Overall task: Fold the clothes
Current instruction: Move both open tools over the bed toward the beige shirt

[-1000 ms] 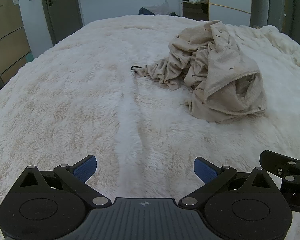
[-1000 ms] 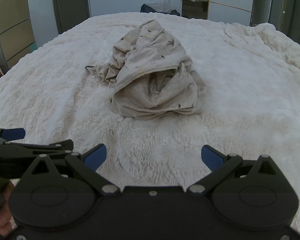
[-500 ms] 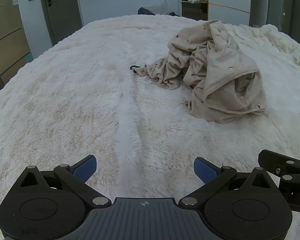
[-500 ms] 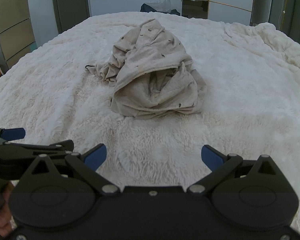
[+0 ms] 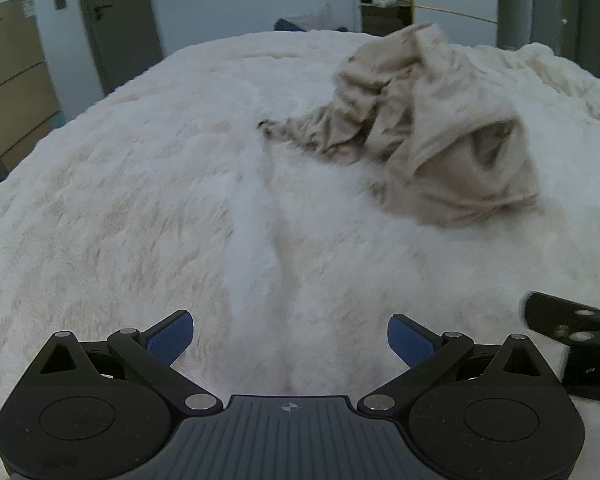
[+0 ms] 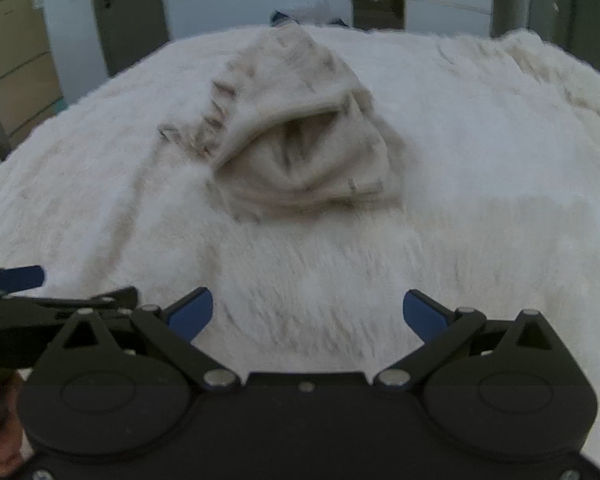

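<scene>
Right wrist shows me the limp, light garment (image 6: 300,136); both grippers (image 6: 307,314) (image 5: 290,334) spread empty, I'd pinch its near hem

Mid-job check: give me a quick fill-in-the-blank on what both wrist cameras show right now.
1. The beige garment lies in a crumpled ____ on the white fluffy blanket.
2. The left gripper has its jaws ____.
3. The right gripper holds ____.
4. Both grippers' finger pads are coloured ____.

Missing words: heap; open; nothing; blue
</scene>
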Demonstrator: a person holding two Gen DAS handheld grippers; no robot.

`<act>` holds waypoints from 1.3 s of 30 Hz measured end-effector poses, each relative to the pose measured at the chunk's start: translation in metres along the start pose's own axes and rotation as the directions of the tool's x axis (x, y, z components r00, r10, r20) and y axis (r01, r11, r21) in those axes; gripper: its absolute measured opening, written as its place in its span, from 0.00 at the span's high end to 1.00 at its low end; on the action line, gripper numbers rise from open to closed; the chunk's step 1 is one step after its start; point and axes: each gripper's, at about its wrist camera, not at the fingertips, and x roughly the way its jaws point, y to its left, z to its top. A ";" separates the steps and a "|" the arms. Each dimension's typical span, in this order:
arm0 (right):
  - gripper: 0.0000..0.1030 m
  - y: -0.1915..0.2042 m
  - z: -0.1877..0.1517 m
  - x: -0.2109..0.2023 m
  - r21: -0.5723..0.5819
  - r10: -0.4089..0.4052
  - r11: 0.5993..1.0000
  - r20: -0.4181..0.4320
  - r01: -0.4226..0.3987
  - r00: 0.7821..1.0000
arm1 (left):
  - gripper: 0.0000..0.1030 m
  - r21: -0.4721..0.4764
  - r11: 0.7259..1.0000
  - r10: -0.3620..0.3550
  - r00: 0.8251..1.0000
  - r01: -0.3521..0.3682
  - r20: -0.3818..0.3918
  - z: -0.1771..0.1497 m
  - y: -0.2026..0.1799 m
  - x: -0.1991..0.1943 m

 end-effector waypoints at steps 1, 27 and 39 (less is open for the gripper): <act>0.00 -0.004 -0.005 0.003 -0.002 -0.005 1.000 0.001 0.005 1.000 | 0.00 -0.005 1.000 0.011 1.000 -0.011 -0.004 -0.007 0.001 0.007; 0.01 -0.027 -0.006 0.046 -0.050 -0.030 0.998 -0.074 0.026 0.997 | 0.00 -0.035 0.995 -0.090 0.992 0.094 0.093 0.002 -0.017 0.023; 0.00 0.010 0.155 -0.118 -0.063 -0.088 0.995 -0.305 0.072 0.948 | 0.00 0.064 0.997 -0.025 0.976 0.039 -0.215 0.175 0.031 -0.143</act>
